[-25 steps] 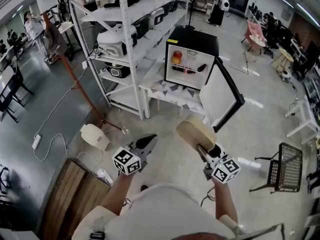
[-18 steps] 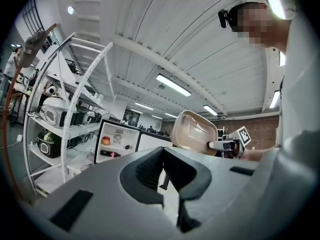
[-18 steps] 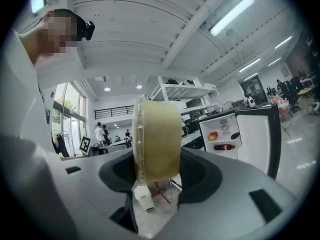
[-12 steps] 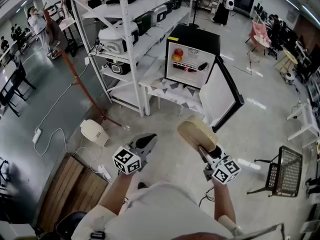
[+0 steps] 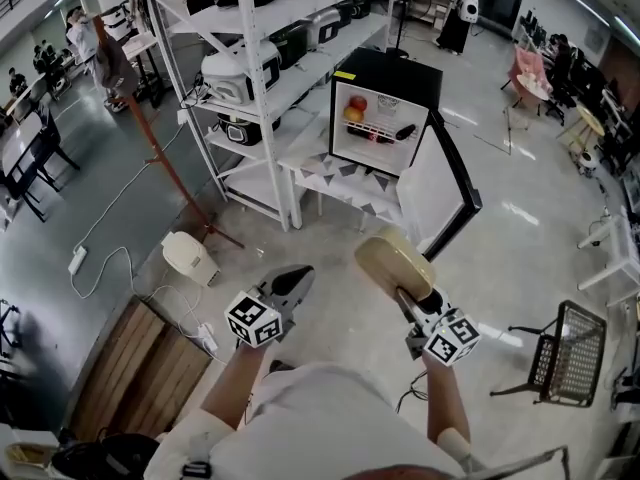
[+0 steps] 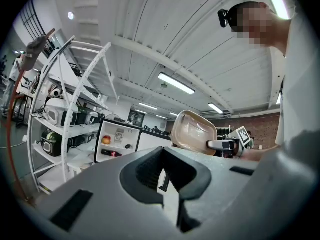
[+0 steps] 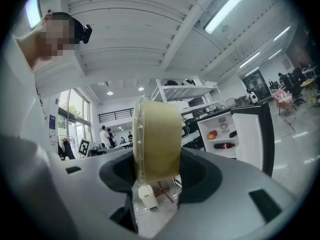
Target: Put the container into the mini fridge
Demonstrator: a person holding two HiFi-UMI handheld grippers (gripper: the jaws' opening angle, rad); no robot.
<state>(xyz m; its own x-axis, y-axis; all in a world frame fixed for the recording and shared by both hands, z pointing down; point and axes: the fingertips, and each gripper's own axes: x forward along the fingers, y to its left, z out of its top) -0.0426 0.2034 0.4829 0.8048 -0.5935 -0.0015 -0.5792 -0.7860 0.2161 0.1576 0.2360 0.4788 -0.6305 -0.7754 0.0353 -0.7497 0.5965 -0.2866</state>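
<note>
**Head view: container gripped in the air, fridge open ahead**

Head view showed the right gripper (image 5: 407, 298) clamped on a beige plastic container of rounded rectangular shape (image 5: 393, 260). The container stood on its edge in the air above the glossy grey floor (image 5: 520, 238), in front of the fridge and well apart from it. In the right gripper view the dark moulded jaws pressed on both broad sides of the container (image 7: 157, 136), which looked slightly translucent and had a clearer rim on its left.

The left gripper (image 5: 293, 284) carried nothing. In the left gripper view its jaws (image 6: 163, 156) were closed together at the tips, with only an empty hollow behind them.

The small black box-shaped mini fridge (image 5: 392, 69) stood on a low white table with a grey triangle pattern (image 5: 338, 181). Its door with a smooth white inner side (image 5: 437, 184) was swung open to the right. On the wire shelf inside lay a round red-yellow fruit (image 5: 352, 109) and a dark bottle (image 5: 404, 133). A white metal shelf rack (image 5: 262, 78) stood just beside the fridge on the left.
</note>
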